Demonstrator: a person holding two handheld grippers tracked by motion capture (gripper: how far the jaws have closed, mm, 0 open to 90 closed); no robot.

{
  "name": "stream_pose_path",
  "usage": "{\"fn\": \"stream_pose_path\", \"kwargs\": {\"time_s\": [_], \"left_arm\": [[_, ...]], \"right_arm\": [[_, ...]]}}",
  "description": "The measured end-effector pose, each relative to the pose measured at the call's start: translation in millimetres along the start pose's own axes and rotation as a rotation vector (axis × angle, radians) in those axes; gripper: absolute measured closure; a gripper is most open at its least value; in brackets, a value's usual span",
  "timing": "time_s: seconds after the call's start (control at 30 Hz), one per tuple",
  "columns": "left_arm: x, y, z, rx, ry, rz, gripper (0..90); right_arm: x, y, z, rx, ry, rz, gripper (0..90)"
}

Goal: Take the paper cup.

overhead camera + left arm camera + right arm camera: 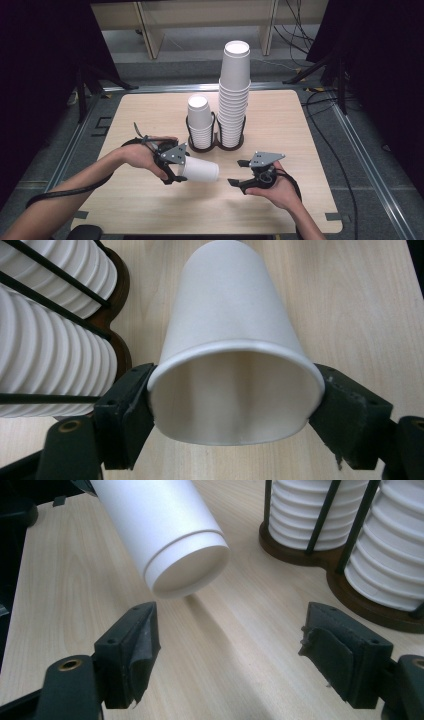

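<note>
A single white paper cup (201, 170) lies on its side in the air just above the table, base pointing right. My left gripper (179, 170) is shut on its rim, and in the left gripper view the pads (131, 402) press both sides of the cup's mouth (235, 390), squashing it slightly oval. My right gripper (238, 172) is to the right of the cup, open, with nothing between its jaws. In the right gripper view the cup's base (187, 570) hangs just beyond and to the left of my right gripper (230, 650).
A dark two-slot wire cup holder (215, 146) stands mid-table, with a short stack of cups (199, 122) in its left slot and a tall stack (235, 95) in its right. Table edges and dark stands flank the light wooden table (280, 210).
</note>
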State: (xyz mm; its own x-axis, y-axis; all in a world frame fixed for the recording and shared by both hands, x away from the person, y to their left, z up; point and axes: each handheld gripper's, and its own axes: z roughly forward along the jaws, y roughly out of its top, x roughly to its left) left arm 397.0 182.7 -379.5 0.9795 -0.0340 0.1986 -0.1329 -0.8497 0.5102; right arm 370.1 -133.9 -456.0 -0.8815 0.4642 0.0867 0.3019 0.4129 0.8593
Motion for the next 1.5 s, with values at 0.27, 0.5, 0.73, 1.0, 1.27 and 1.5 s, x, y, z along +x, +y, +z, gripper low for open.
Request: {"fn": "stream_pose_path", "kwargs": {"time_s": [0.27,0.5,0.73,1.0,1.27,1.5], "left_arm": [[1.4,3.1,-1.9,0.024,-0.007,0.010,22.4],[2.9,6.0,-2.0,0.046,-0.011,0.022,22.4],[2.9,8.7,-2.3,0.069,-0.024,0.032,22.3],[3.0,12.8,-2.1,0.088,-0.032,0.049,22.2],[4.0,15.3,-1.8,0.104,-0.036,0.058,22.2],[3.9,17.3,-0.2,0.112,-0.048,0.057,22.0]], "right_arm": [[-1.1,3.8,1.8,0.013,0.004,-0.021,23.3],[-0.6,7.0,3.5,0.019,0.008,-0.034,23.3],[0.1,9.9,5.0,0.033,0.014,-0.032,23.3],[0.9,14.0,7.7,0.045,0.019,-0.055,23.3],[2.6,19.4,9.1,0.048,0.029,-0.073,23.3],[4.6,23.9,11.4,0.041,0.040,-0.092,23.2]]}}
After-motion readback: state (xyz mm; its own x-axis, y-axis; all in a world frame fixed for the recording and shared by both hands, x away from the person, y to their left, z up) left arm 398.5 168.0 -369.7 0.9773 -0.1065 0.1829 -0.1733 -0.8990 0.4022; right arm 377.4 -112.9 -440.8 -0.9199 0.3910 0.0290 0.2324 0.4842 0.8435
